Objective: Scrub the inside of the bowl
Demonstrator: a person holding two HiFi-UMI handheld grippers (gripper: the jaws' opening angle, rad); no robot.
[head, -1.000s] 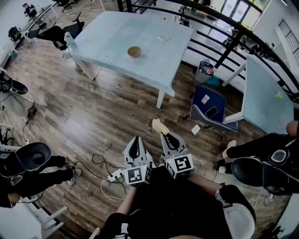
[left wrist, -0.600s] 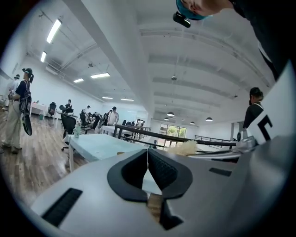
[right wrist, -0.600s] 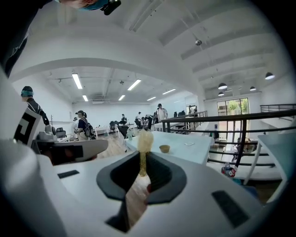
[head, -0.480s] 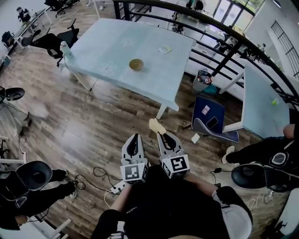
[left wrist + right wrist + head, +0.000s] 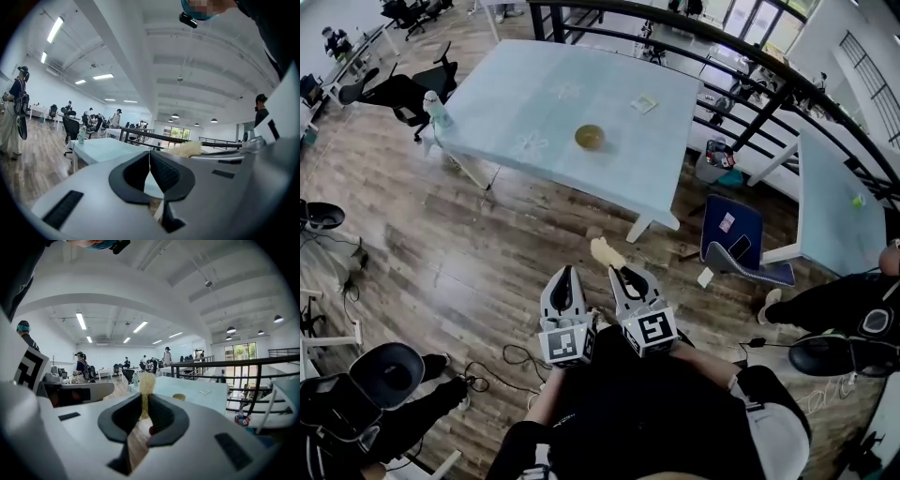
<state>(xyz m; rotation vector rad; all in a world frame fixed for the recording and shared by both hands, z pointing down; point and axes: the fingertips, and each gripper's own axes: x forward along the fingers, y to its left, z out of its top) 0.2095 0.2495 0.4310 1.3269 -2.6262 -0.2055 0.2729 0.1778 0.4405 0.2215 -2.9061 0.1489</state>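
A small tan bowl (image 5: 590, 137) stands on the pale blue table (image 5: 534, 103), well ahead of both grippers. My right gripper (image 5: 619, 270) is shut on a yellow scrub sponge (image 5: 605, 252), which sticks out past its tips above the wooden floor. In the right gripper view the sponge (image 5: 146, 382) rises between the jaws of my right gripper (image 5: 143, 401), with the bowl (image 5: 178, 397) far off on the table (image 5: 206, 397). My left gripper (image 5: 563, 273) sits just left of it, and in its own view my left gripper (image 5: 149, 157) is shut on nothing.
A bottle (image 5: 441, 111) stands at the table's left corner and a card (image 5: 644, 103) lies near its far edge. Office chairs (image 5: 394, 89) stand to the left. A blue seat (image 5: 733, 239), black railing (image 5: 750, 84) and a second table (image 5: 839, 206) lie right. Cables (image 5: 525, 361) trail on the floor.
The table and bowl have shifted right and nearer in the head view as the person moves toward them. Both grippers keep their pose, the sponge still held.
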